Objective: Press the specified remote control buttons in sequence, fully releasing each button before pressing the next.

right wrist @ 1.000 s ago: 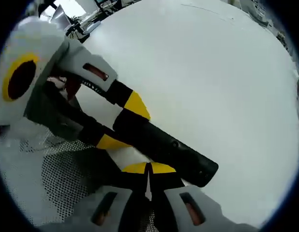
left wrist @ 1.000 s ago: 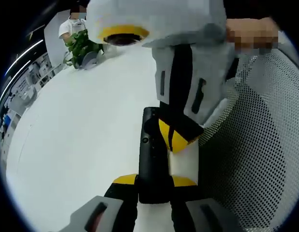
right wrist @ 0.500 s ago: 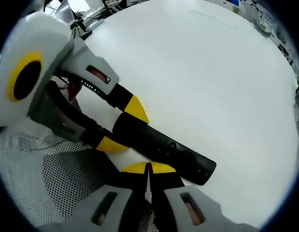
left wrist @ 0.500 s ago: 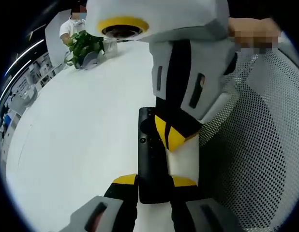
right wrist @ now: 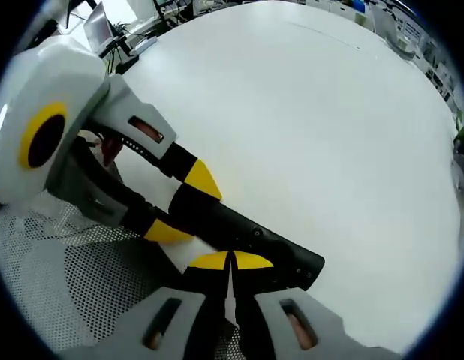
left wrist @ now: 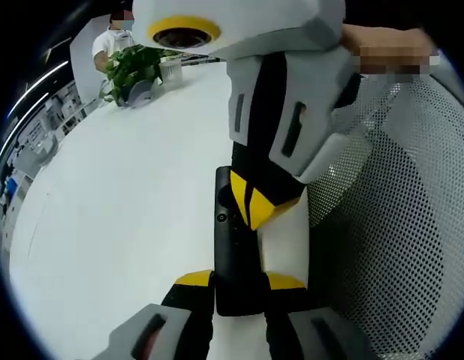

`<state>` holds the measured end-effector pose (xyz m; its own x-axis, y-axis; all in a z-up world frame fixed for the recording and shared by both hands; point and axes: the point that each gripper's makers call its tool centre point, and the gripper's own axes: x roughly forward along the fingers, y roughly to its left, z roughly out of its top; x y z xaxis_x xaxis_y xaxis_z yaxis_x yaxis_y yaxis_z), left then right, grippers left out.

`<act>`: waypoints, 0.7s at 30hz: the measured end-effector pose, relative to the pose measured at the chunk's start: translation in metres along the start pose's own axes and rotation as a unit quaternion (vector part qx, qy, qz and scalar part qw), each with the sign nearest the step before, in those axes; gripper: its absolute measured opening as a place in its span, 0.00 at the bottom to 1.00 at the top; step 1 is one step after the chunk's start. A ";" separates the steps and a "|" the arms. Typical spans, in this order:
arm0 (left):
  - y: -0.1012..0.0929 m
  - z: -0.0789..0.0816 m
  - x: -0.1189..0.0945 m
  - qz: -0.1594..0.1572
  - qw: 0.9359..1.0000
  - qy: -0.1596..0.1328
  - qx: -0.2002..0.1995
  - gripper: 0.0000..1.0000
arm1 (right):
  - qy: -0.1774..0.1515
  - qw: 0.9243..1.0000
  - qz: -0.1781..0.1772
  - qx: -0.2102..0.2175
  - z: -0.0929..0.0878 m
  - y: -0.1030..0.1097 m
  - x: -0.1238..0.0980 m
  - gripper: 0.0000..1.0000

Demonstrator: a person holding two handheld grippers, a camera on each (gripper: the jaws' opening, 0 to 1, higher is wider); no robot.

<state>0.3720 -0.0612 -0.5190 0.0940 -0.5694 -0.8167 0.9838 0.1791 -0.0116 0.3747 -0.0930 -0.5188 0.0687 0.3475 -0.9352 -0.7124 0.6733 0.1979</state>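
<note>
— Where's the remote (left wrist: 233, 255)?
— Above the white table (left wrist: 127, 195), its near end clamped in the left gripper (left wrist: 239, 281).
— And the right gripper (right wrist: 231, 262)?
— Jaws closed together, yellow tips resting on the remote's upper face, holding nothing

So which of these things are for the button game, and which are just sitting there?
For the job:
- black remote control
- left hand-held gripper, clamped on the remote's end
- right hand-held gripper, shut, tips over the remote

Just there:
- white table
- potted plant
- mesh chair
</note>
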 end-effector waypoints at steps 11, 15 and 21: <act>0.001 0.000 0.000 0.000 1.000 -0.001 -0.002 0.25 | -0.005 1.000 0.008 0.018 -0.003 0.004 -0.005 0.00; 0.001 0.000 0.000 0.000 1.000 -0.002 -0.002 0.25 | -0.012 1.000 -0.001 0.022 -0.001 -0.003 -0.010 0.00; 0.001 0.000 0.000 0.001 1.000 -0.002 -0.002 0.25 | -0.011 0.999 -0.010 0.033 -0.005 -0.012 -0.013 0.00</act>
<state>0.3726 -0.0611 -0.5185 0.0960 -0.5728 -0.8140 0.9829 0.1837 -0.0133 0.3788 -0.1091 -0.5104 0.0976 0.3472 -0.9327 -0.6634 0.7213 0.1990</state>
